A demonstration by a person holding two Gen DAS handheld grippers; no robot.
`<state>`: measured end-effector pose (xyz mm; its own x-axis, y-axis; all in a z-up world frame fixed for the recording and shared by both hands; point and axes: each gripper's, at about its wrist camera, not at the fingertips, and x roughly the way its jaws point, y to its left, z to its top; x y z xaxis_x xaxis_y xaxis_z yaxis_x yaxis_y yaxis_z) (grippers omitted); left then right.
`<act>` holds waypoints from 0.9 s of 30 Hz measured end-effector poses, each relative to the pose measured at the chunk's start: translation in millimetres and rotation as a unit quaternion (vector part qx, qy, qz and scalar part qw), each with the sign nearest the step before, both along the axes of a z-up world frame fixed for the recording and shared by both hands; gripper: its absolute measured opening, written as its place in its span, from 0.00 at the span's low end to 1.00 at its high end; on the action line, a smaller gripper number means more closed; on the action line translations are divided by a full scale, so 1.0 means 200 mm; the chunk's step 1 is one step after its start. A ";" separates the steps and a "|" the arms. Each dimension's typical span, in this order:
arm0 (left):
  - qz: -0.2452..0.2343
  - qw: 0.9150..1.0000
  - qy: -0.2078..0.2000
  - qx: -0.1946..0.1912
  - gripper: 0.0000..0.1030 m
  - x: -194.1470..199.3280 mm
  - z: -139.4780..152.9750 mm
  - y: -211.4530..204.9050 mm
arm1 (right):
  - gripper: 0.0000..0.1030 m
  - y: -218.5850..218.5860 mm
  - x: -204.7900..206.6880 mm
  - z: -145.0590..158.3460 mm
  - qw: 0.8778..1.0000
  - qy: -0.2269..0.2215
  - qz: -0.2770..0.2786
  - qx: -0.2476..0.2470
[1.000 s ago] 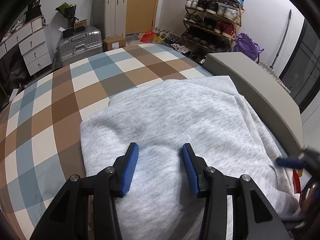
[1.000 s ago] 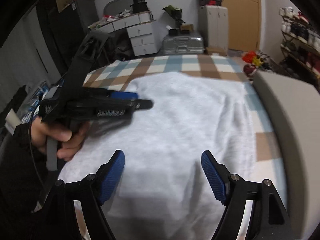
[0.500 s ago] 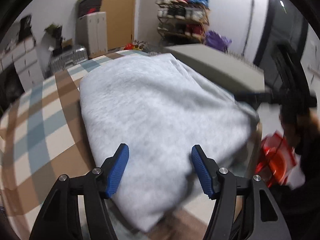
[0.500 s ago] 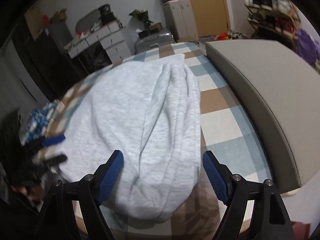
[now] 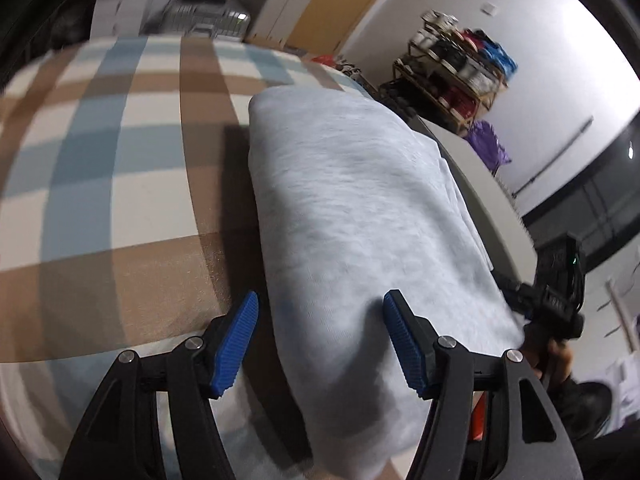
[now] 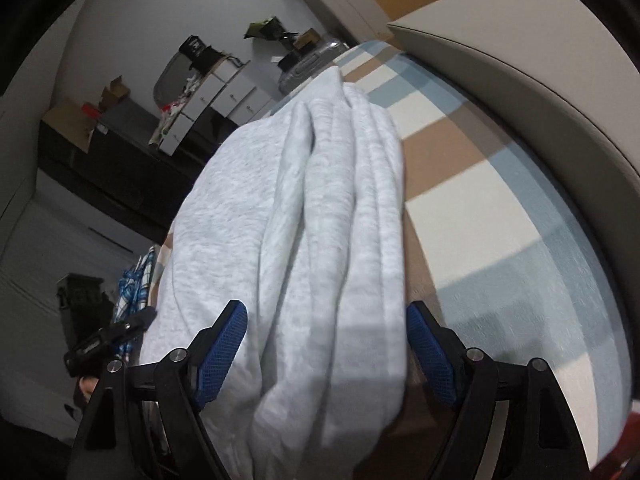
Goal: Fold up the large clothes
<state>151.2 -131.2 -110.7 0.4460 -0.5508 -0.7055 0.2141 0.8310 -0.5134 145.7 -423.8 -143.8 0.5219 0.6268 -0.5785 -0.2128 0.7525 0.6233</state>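
Note:
A light grey sweatshirt [image 5: 360, 208] lies folded into a long thick bundle on the checked bedspread [image 5: 120, 160]. My left gripper [image 5: 320, 344] is open and straddles the bundle's near left edge, one pad on the bedspread and the other over the cloth. At the other end, the layered folds of the sweatshirt [image 6: 320, 220] run between the wide-open fingers of my right gripper [image 6: 326, 354], whose pads do not press on it. Each view shows the other gripper in a hand beyond the bundle: the right gripper [image 5: 552, 296] and the left gripper [image 6: 108, 340].
A beige padded headboard [image 6: 540, 80] runs along one side of the bed. Around the bed stand a shoe rack [image 5: 452, 64], suitcases [image 5: 212, 20], white drawers [image 6: 224, 96] and a blue checked garment [image 6: 132, 284] at the bed's edge.
Both grippers have swung round and rolled to opposite ends of the sweatshirt. The left jaws stand wider than a second ago. The sweatshirt looks like a narrower, thicker bundle.

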 end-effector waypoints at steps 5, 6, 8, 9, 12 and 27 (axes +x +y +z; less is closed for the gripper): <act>-0.012 0.999 0.026 -0.038 0.69 0.08 -0.05 -0.03 | 0.85 0.08 0.06 0.01 1.000 0.000 0.022 0.003; -0.019 0.998 0.032 -0.051 0.69 0.09 -0.06 -0.02 | 0.86 0.09 0.07 0.01 1.000 0.001 0.027 0.004; -0.026 0.995 0.048 -0.079 0.73 0.11 -0.08 -0.02 | 0.90 0.12 0.08 0.01 0.999 -0.002 0.035 0.001; -0.029 0.994 0.055 -0.091 0.75 0.11 -0.09 -0.03 | 0.90 0.14 0.09 0.02 0.999 -0.004 0.039 -0.004; -0.036 0.991 0.056 -0.114 0.76 0.12 -0.09 -0.05 | 0.88 0.17 0.13 0.02 0.999 -0.009 0.043 -0.006; -0.061 0.997 -0.004 -0.047 0.65 -0.09 0.00 -0.06 | 0.41 0.14 -0.23 0.00 0.999 -0.046 -0.010 -0.003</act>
